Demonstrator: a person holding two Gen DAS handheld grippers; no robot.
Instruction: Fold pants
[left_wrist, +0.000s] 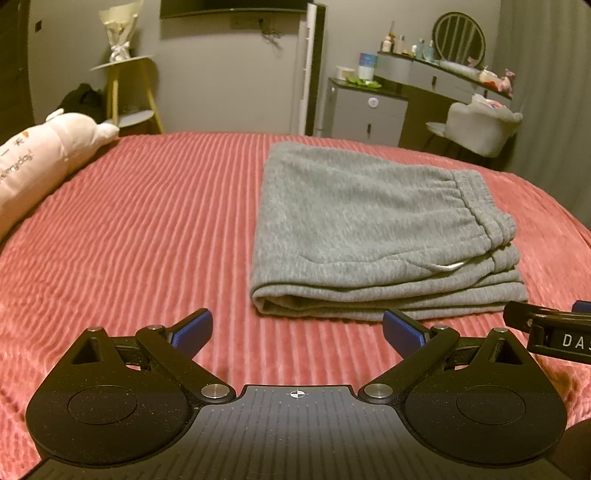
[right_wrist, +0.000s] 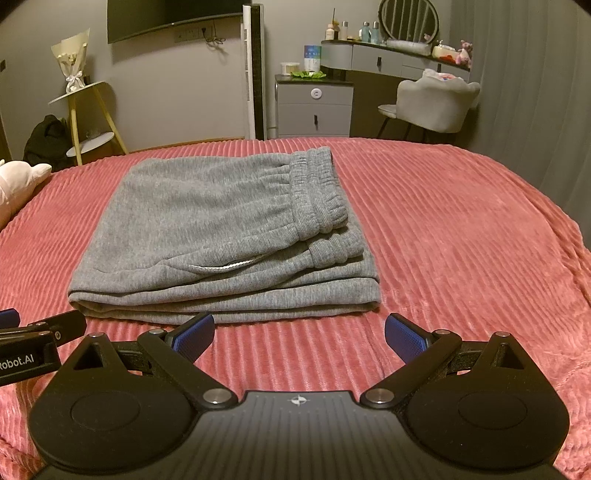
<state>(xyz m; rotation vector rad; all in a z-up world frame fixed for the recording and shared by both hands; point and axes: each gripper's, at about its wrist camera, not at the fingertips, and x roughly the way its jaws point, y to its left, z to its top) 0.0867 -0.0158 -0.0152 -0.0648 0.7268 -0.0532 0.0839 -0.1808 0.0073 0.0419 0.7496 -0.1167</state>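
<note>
The left gripper (left_wrist: 297, 334) has its jaws spread wide and holds nothing; its blue fingertips (left_wrist: 195, 328) hang just above the pink ribbed bedspread (left_wrist: 147, 221). Ahead of it and a little to its right lie the grey sweatpants (left_wrist: 354, 221), folded into a flat stack of several layers. The near folded edge of the stack is just beyond the right fingertip of this gripper, near but not touching it. The elastic waistband (left_wrist: 476, 206) lies on top, at the right side of the stack, and a short white drawstring (left_wrist: 447, 266) shows under it.

The right gripper (right_wrist: 299, 336) is also released, its jaws wide apart and empty, low over the same bedspread. From here the sweatpants are ahead and to its left; the near edge of the stack lies just in front of its left fingertip, apart from it. Each gripper shows at the edge of the other's view, so the two are side by side, close together.

Far to the left of the left gripper a pale plush toy (left_wrist: 48, 147) rests on the bed. Beyond the bed stand a grey cabinet (right_wrist: 314, 107) and a light upholstered chair (right_wrist: 436, 103).
</note>
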